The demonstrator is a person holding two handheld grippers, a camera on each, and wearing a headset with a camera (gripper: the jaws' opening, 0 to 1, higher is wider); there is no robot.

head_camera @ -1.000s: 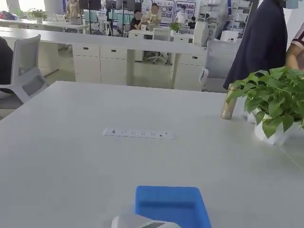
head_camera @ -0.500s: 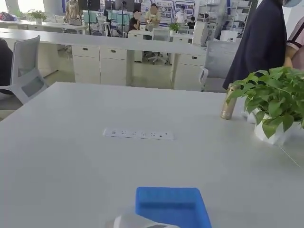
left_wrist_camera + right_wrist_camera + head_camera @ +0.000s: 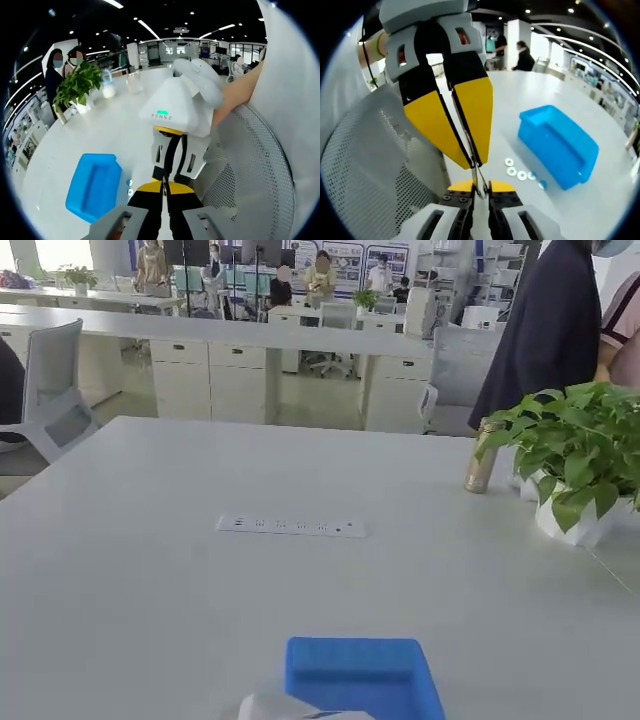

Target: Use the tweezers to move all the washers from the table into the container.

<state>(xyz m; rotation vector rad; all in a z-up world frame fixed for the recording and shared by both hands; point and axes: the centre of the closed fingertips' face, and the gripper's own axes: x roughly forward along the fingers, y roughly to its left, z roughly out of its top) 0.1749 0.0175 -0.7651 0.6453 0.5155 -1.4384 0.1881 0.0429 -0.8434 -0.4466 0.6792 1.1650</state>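
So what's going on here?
A person holds two grippers tip to tip. The left gripper and right gripper both seem to pinch the thin tweezers. A few washers lie on the table beside the blue container, not yet picked up.

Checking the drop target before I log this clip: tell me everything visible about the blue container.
The blue container is an open-topped rectangular bin with rounded corners, plastic by its look. It stands upright on the white table, near the person's edge. The part of its inside that shows looks bare. No gripper touches it. A short row of washers lies on the table close beside one long wall; whether the nearest one touches the wall is too small to tell.
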